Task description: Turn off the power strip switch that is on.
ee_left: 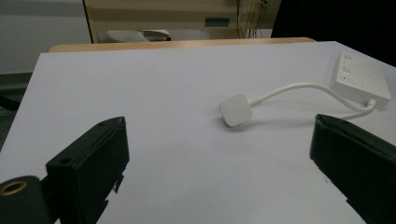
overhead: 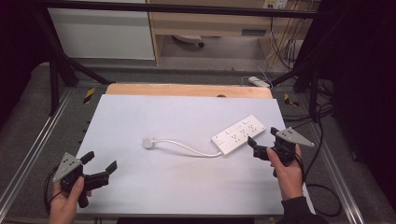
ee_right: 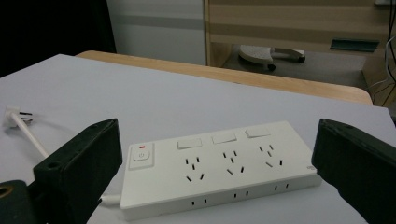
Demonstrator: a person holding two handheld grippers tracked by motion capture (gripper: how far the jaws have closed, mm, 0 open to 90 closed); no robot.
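Observation:
A white power strip [overhead: 238,134] [ee_right: 219,167] [ee_left: 360,79] lies at the right of the white table top [overhead: 154,116]. Its white cable [overhead: 187,147] [ee_left: 303,91] curves left to a white plug [overhead: 149,142] [ee_left: 236,109] [ee_right: 11,114] near the middle. My right gripper [overhead: 263,136] [ee_right: 219,177] is open just right of the strip, its jaws wide with the strip in front of them. My left gripper [overhead: 99,162] [ee_left: 219,163] is open at the front left corner, nothing between its jaws, the plug farther ahead.
A wooden strip [overhead: 187,90] edges the table's far side. Beyond it stand a wooden cabinet [overhead: 210,23] and a white panel [overhead: 102,32]. Black frame bars [overhead: 56,70] and cables [overhead: 322,186] run along both sides.

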